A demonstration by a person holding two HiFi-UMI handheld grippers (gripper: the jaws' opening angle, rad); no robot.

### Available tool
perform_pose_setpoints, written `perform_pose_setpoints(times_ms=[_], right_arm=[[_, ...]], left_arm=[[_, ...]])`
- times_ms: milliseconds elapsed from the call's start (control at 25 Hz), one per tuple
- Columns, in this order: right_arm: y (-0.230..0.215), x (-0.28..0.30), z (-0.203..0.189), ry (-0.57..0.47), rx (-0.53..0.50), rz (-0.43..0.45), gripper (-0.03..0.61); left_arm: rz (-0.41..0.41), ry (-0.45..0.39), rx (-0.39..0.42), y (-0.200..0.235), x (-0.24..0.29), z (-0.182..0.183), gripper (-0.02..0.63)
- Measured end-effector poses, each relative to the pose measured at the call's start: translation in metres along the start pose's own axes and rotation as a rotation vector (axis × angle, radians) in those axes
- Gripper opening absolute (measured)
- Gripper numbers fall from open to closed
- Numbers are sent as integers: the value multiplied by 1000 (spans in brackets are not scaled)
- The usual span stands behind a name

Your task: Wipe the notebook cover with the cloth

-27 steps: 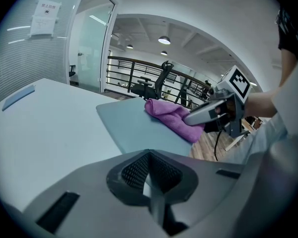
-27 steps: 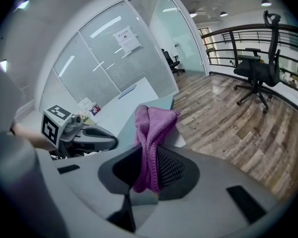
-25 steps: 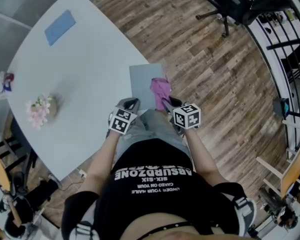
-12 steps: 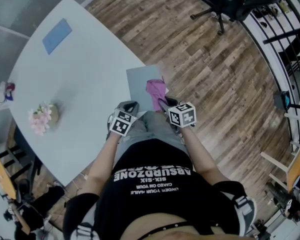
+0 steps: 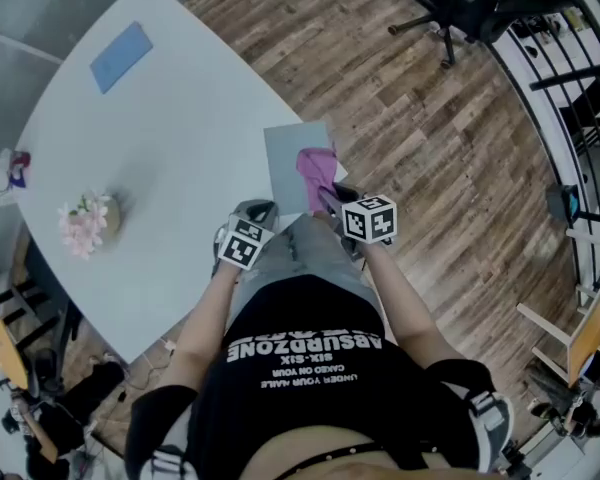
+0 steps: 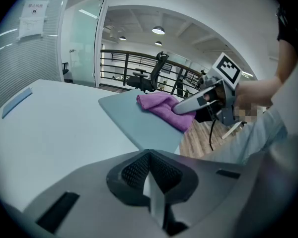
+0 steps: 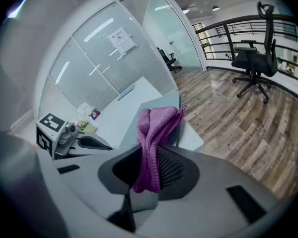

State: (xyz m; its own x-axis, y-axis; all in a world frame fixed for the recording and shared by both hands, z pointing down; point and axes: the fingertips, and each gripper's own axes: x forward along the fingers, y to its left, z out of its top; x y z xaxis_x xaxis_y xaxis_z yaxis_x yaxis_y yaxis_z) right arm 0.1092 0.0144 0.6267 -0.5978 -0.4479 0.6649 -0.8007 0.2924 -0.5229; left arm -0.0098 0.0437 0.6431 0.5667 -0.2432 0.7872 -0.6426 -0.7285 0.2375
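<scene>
A grey notebook lies on the white table, at its near right edge. A purple cloth rests on the notebook's right part and hangs from my right gripper, which is shut on it. In the right gripper view the cloth runs from between the jaws up to the notebook. My left gripper stands shut with nothing in it, just left of the notebook's near corner. In the left gripper view the notebook, cloth and right gripper lie ahead.
A blue flat item lies at the table's far side and a small pot of pink flowers stands at the left. Wooden floor begins just right of the notebook. An office chair and a railing stand beyond.
The right gripper with the cloth has shifted only slightly over the notebook's right part. The left gripper has stayed where it was.
</scene>
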Motion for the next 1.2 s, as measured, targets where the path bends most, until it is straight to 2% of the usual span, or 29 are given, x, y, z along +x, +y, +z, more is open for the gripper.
perform_pose_setpoints(times_ms=[280,840,1080,1200], right_arm=[[15,14,1,23,8,32,86],[82,54,-22,104,-58,122,86],[89,60,-28,115,-175,88,86],[88,62,-30,116,-190,85,84]], left_arm=[[6,-17,-21,7,-15,-9,17],[2,-14,-33,14,-34,-28,17],[0,1,4,14,-33,-34,17],[-9,-7,6,12,-33,-34,17]])
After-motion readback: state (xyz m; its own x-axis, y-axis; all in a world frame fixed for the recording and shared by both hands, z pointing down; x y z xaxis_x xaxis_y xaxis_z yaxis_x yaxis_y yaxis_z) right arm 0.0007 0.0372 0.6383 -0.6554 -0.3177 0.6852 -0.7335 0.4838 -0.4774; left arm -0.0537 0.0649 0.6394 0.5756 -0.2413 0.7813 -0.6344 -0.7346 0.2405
